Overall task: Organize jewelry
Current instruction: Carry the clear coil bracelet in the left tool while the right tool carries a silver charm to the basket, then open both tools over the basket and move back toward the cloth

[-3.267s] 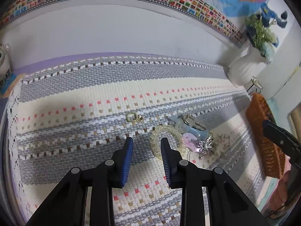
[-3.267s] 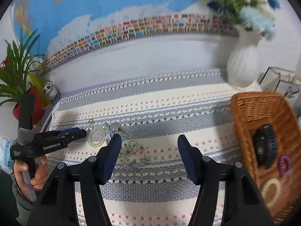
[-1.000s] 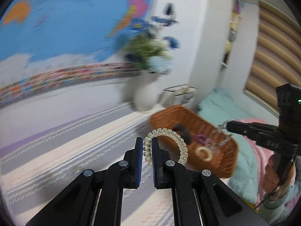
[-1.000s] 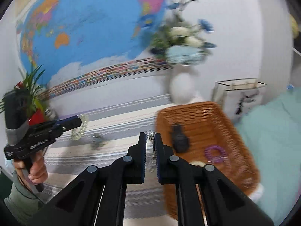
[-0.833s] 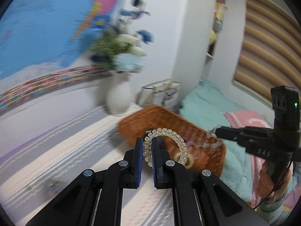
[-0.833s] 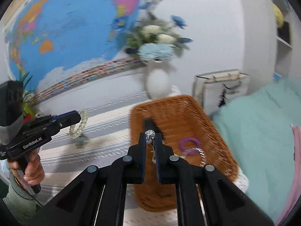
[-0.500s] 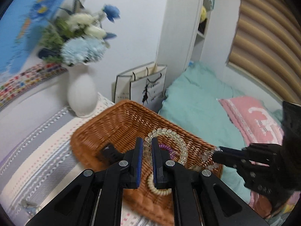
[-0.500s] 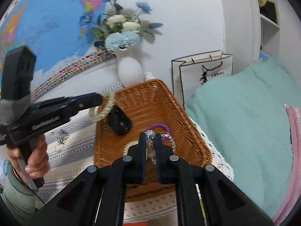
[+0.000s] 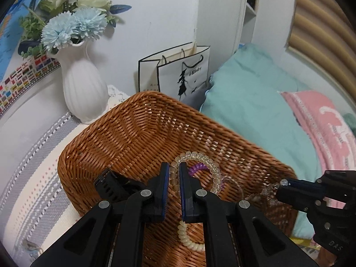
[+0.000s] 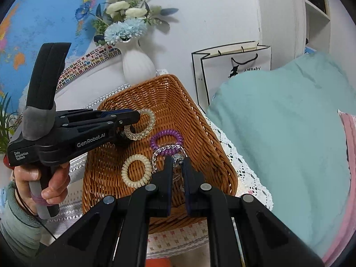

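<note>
Left wrist view: the left gripper (image 9: 174,173) is tilting downward over the wicker basket (image 9: 142,120), its jaws nearly together and pinching one side of a clear coiled hair tie (image 9: 207,162), whose loop is standing up past the fingertips above the basket's floor. Lying in the basket below are a purple coiled hair tie (image 9: 195,168), a cream coiled hair tie (image 9: 189,240) and a black item (image 9: 111,187) that is partly hidden behind the left finger. At the lower right the right gripper (image 9: 280,185) is reaching in over the basket's far rim with a clear beaded chain (image 9: 262,194) dangling from its tip.

In the right wrist view, the right gripper (image 10: 177,162) is also angling down over the basket (image 10: 200,120), jaws narrowed onto the beaded chain (image 10: 169,150), a faceted bead showing between the tips. The person's hand (image 10: 40,182) is wrapping around the left gripper's handle, a grey-green sleeve (image 10: 15,227) at the wrist.

The basket is sitting on a striped woven cloth (image 9: 33,162) with a lace edge (image 10: 247,166). Behind it a white ribbed vase (image 9: 83,89) is holding blue and white artificial flowers (image 9: 73,26), next to a white paper gift bag (image 9: 178,73). A world map (image 10: 44,22) is covering the wall, and a teal bedspread (image 10: 289,144) with a pink blanket (image 9: 322,129) is lying beside the table.
</note>
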`<state>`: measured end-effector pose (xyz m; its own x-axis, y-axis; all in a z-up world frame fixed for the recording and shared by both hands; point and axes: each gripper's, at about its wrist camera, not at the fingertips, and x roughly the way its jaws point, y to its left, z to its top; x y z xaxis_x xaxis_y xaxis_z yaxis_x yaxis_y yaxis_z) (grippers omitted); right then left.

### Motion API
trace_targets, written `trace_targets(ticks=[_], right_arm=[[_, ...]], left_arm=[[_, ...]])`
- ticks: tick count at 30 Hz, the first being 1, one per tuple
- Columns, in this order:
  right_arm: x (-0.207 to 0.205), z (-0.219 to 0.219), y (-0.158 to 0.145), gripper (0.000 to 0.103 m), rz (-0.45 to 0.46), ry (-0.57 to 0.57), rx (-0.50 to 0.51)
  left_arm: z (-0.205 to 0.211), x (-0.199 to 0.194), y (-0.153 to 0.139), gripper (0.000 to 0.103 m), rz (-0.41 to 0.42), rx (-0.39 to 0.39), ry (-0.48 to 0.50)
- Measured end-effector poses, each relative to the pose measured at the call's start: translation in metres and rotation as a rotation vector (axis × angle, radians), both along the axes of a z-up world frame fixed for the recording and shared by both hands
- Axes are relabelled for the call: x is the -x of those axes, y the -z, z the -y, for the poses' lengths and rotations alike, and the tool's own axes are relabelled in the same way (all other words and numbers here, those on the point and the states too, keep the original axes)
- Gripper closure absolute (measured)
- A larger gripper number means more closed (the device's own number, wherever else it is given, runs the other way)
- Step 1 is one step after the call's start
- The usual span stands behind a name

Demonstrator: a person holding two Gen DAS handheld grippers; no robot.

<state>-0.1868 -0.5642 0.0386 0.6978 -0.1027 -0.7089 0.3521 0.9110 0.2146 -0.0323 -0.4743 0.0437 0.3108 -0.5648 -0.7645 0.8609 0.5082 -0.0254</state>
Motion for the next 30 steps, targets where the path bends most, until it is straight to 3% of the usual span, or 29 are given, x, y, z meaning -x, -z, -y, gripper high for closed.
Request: trace_targets(ticks=[20, 23, 27, 30], right_arm=[[-0.008, 0.007, 0.013, 0.091, -0.052, 0.028, 0.002], [-0.005, 0.008, 0.011, 0.088, -0.036, 0.029, -0.017], [0.001, 0.011, 0.002, 0.073, 0.005, 0.038, -0.038], [0.005, 0.008, -0.006, 0.073, 0.024, 0.044, -0.019]], left_arm=[[0.015, -0.002, 0.021, 0.093, 0.061, -0.083, -0.001], [0.014, -0.001, 0.019, 0.089, 0.054, -0.08, 0.008], [0.006, 0.0, 0.012, 0.083, 0.015, -0.046, 0.023], [-0.007, 0.005, -0.003, 0.077, 0.024, -0.004, 0.043]])
